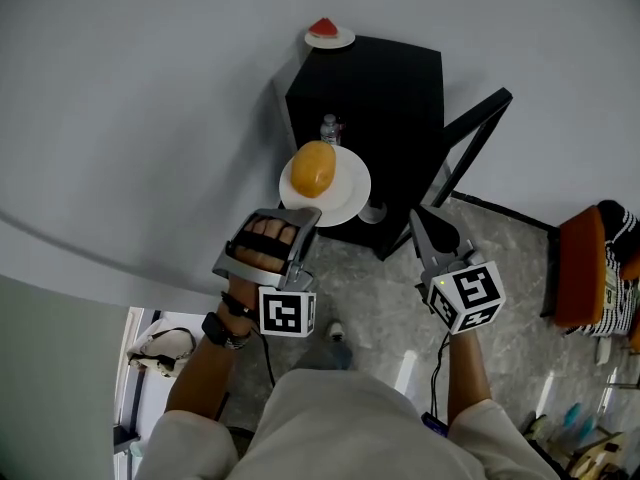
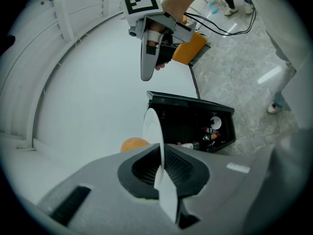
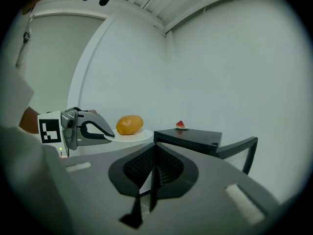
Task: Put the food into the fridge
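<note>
My left gripper (image 1: 297, 220) is shut on the near rim of a white plate (image 1: 348, 193), holding it level. A yellow-orange rounded food item (image 1: 314, 168) lies on the plate, which hovers in front of the small black fridge (image 1: 380, 88). The fridge door (image 1: 472, 146) stands open to the right. In the left gripper view the plate (image 2: 152, 131) runs edge-on between the jaws, with the fridge's dark inside (image 2: 188, 124) beyond it. My right gripper (image 1: 428, 226) is shut with nothing in it, near the open door. A red watermelon slice (image 1: 324, 28) sits on a saucer on the fridge top.
A bottle (image 1: 330, 128) and small items (image 2: 212, 130) stand inside the fridge. An orange seat (image 1: 578, 268) with a striped thing on it is at the right. The fridge stands against a pale wall (image 1: 150, 118) on a grey stone floor (image 1: 520, 258).
</note>
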Demonstrator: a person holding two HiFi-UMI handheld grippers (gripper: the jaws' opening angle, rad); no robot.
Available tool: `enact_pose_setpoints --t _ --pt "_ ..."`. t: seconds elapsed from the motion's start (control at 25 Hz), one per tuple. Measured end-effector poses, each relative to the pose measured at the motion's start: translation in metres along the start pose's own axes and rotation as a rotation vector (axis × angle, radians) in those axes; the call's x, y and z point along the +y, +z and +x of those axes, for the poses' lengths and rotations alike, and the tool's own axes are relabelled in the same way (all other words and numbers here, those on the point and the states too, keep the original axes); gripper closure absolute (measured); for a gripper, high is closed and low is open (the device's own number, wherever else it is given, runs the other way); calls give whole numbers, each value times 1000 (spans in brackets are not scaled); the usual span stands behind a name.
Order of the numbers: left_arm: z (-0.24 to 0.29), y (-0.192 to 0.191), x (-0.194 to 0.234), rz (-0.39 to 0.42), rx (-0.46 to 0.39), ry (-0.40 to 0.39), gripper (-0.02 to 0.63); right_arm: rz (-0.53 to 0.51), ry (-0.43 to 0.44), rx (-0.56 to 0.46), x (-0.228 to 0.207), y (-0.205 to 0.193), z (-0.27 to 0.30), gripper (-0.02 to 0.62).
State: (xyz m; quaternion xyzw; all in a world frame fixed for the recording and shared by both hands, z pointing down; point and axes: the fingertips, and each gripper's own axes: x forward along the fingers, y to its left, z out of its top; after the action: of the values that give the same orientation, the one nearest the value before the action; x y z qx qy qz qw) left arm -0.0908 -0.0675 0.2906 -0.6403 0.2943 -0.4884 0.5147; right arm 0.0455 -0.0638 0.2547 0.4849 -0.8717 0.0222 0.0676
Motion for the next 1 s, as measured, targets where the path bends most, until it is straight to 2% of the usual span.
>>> enact_pose_setpoints --t 0.52,0.76,1.0 --pt "67 -29 -31 4 -18 5 594 22 -58 -6 -28 -26 63 589" --pt "94 -34 -52 23 3 1 594 39 -49 31 -42 -60 75 589" --pt "123 -37 -75 2 20 -2 594 45 -61 66 -55 -93 87 589"
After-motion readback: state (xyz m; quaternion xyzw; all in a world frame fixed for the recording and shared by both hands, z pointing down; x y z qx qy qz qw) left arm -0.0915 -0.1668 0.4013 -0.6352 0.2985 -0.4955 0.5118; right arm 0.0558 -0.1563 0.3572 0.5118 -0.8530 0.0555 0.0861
